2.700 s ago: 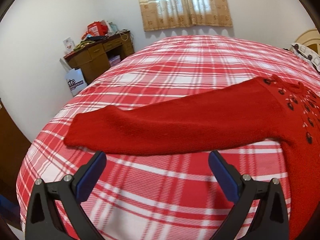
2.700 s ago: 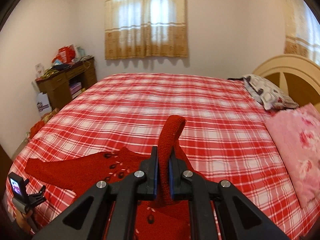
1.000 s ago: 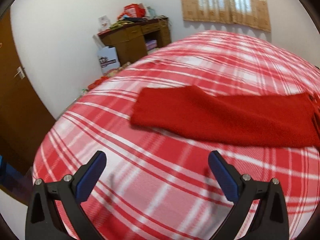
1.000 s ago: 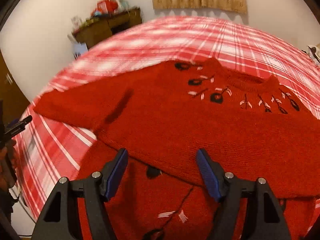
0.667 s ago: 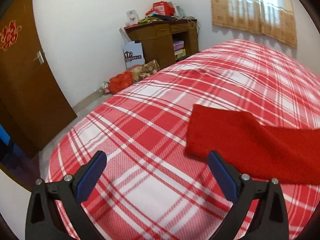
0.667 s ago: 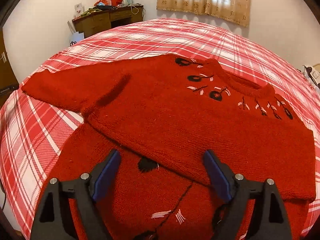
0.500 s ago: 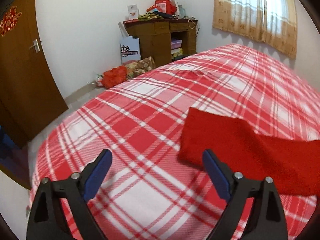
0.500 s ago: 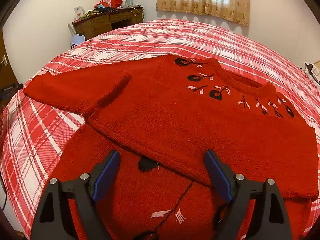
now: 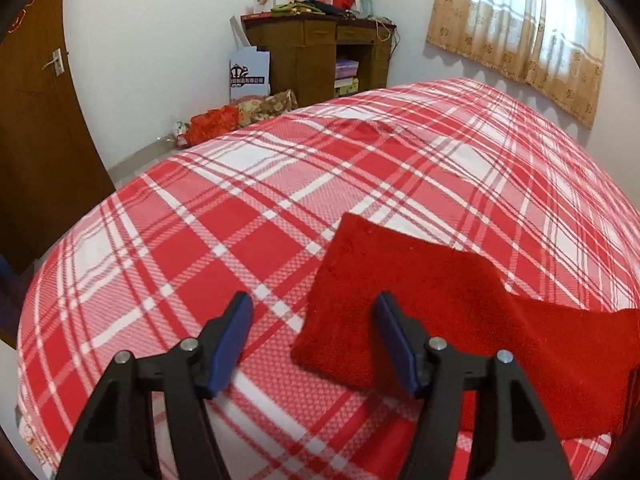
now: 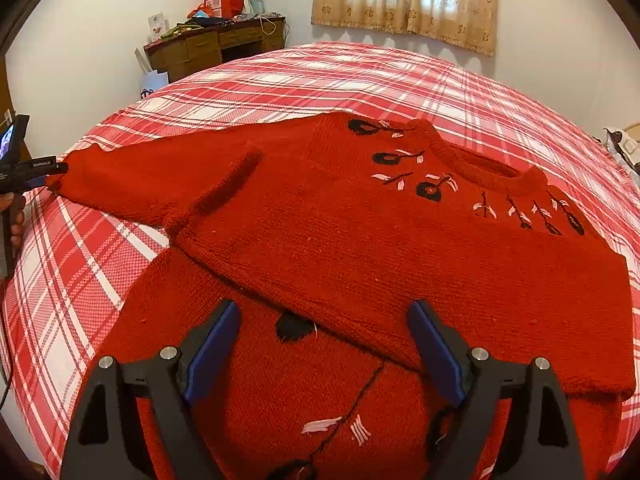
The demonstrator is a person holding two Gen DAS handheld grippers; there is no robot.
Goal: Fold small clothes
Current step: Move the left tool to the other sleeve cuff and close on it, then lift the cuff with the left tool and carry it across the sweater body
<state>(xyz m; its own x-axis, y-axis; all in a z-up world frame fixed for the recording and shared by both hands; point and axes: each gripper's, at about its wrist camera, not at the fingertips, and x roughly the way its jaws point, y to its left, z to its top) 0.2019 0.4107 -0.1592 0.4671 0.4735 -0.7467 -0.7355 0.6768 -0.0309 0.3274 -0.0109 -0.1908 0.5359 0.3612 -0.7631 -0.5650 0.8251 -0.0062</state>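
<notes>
Left tongs (image 9: 314, 338) narrower, gaping at sweater (image 10: 360, 232) cuff; right tongs (image 10: 324, 352) spread.

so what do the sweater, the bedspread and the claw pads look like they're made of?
Sweater: chunky red knit, likely wool or acrylic; rows of stitches and ribbed collar show, matte and fuzzy.
Bedspread: woven red-and-white plaid, probably cotton; a fine grid texture shows, no sheen.
Pads on the right claw: smooth blue, rubber or soft plastic by the look; frame is matte black plastic.
</notes>
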